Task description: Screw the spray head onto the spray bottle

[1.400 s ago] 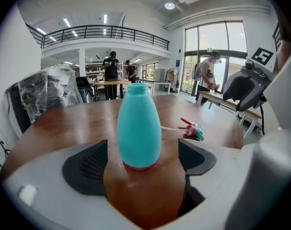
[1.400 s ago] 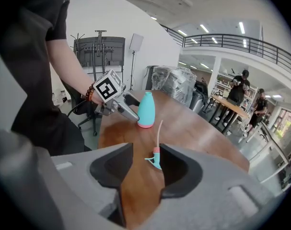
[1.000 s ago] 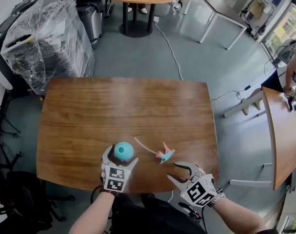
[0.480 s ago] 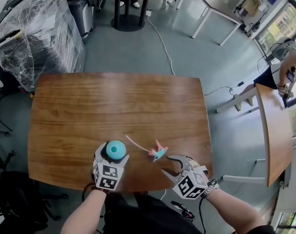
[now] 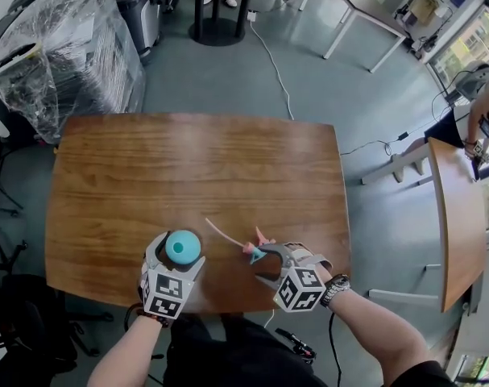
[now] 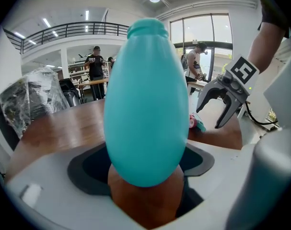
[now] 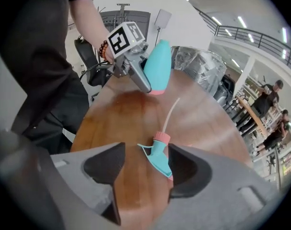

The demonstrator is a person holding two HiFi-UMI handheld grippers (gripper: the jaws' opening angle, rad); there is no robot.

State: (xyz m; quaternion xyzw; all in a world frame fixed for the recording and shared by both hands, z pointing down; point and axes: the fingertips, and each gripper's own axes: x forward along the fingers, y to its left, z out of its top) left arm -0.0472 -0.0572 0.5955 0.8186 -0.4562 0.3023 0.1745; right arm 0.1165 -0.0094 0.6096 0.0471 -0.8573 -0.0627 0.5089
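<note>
Spray head [image 7: 159, 159] between parted, just-opening jaws of right gripper [image 7: 146, 148]
It lies on table [image 7: 135, 114], close beside one pad; left gripper [image 5: 180, 250] clamps spray bottle [image 6: 145, 104].

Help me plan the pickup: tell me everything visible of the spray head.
The spray head looks plastic: teal trigger body, pink screw collar, thin pale dip tube. It lies on its side on the wooden table, tube pointing toward mid-table, unattached, between the right gripper's jaws, which have just been opening. It sits close to one jaw; contact unclear.

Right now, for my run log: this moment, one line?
left gripper: just closed on spray bottle | right gripper: opening, spray head between jaws
</note>
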